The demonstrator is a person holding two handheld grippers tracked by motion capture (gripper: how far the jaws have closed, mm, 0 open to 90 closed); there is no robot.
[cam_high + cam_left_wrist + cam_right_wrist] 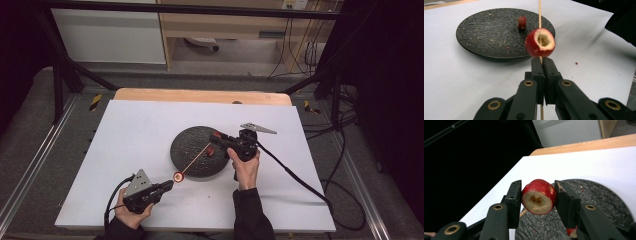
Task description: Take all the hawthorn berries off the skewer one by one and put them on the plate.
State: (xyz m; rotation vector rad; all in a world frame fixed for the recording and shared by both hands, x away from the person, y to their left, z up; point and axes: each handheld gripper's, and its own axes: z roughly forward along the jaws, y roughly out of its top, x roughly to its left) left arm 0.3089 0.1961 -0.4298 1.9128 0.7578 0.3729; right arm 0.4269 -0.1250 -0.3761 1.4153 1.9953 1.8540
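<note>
White desk [150, 130], round black stone plate [190, 145]: skewering setup.
Left gripper [541, 65] jaws clamp thin wooden skewer [539, 15], one cored red fruit [540, 43] threaded just beyond; right gripper [537, 197] jaws pinch second cored red fruit [538, 196], likely for threading.

From my feed I see a white sheet [150, 150] covering a wooden table [200, 95] — its far edge bare. Grey carpet [30, 145] lies around it, crossed by metal rails [35, 165]. Beyond stand a white cabinet [110, 35] and a wooden shelf [225, 25]. Black cables [320, 60] hang at right — both sides fall into darkness.
</note>
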